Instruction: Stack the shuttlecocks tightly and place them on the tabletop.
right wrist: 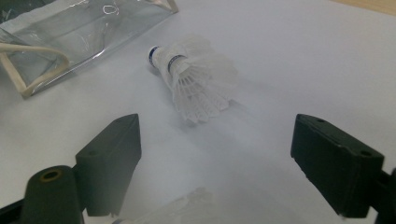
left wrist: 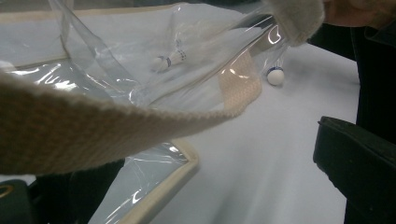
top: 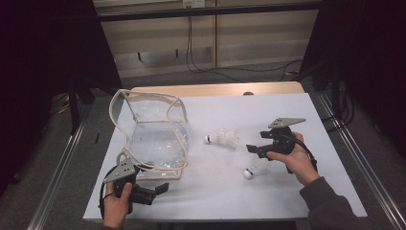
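The nearer shuttlecock point(top: 253, 168) lies on its side on the white counter point(top: 215, 191), just below your right gripper point(top: 256, 147), cork end towards you. In the right gripper view its feathers point(right wrist: 182, 205) show blurred at the bottom edge between the jaws, which stand wide apart with nothing pressed between them. A second shuttlecock point(right wrist: 194, 77) lies ahead of those jaws, also on its side, its cork pointing towards the clear bag point(top: 151, 139). That bag stands open on the left part of the counter, well apart from both shuttlecocks. Your left gripper point(top: 160, 188) sits at the bag's near corner, and the bag's woven strap point(left wrist: 93, 126) crosses right in front of its camera. I cannot tell whether the left gripper is clamped on the strap or open.
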`<action>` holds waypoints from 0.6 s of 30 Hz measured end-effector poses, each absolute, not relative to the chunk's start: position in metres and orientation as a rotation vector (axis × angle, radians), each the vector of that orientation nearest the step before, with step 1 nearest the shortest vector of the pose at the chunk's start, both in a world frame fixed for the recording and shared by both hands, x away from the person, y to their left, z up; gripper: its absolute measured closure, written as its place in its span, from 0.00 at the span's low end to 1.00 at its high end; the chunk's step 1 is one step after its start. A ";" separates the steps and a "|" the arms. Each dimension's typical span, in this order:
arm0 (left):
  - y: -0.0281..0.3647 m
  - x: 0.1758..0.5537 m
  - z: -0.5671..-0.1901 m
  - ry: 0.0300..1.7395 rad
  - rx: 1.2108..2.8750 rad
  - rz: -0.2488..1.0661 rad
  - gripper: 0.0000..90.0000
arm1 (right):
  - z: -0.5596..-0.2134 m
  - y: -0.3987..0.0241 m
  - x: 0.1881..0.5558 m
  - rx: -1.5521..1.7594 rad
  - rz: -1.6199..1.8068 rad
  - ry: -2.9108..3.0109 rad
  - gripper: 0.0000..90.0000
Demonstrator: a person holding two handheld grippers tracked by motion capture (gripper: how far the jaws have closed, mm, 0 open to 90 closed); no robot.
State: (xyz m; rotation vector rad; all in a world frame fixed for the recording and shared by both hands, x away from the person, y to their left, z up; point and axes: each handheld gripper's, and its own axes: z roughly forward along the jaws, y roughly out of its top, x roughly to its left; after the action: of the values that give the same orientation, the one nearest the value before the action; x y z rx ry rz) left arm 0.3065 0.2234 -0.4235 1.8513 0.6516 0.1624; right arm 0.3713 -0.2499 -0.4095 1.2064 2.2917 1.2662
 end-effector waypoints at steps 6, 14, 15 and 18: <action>0.223 0.307 -0.423 0.650 1.850 0.161 0.02 | -0.408 -0.256 0.364 1.204 1.299 2.263 0.17; 0.223 0.306 -0.423 0.651 1.849 0.162 0.02 | -0.411 -0.258 0.356 1.192 1.282 2.266 0.17; 0.223 0.306 -0.423 0.651 1.850 0.161 0.02 | -0.411 -0.259 0.356 1.191 1.288 2.262 0.17; 0.223 0.307 -0.423 0.650 1.850 0.162 0.02 | -0.412 -0.260 0.353 1.197 1.292 2.253 0.17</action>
State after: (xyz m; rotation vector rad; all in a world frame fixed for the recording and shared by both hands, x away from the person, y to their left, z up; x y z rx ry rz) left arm 0.3065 0.2230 -0.4235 1.8499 0.6502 0.1621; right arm 0.3533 -0.2604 -0.4117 1.1969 2.2534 1.2915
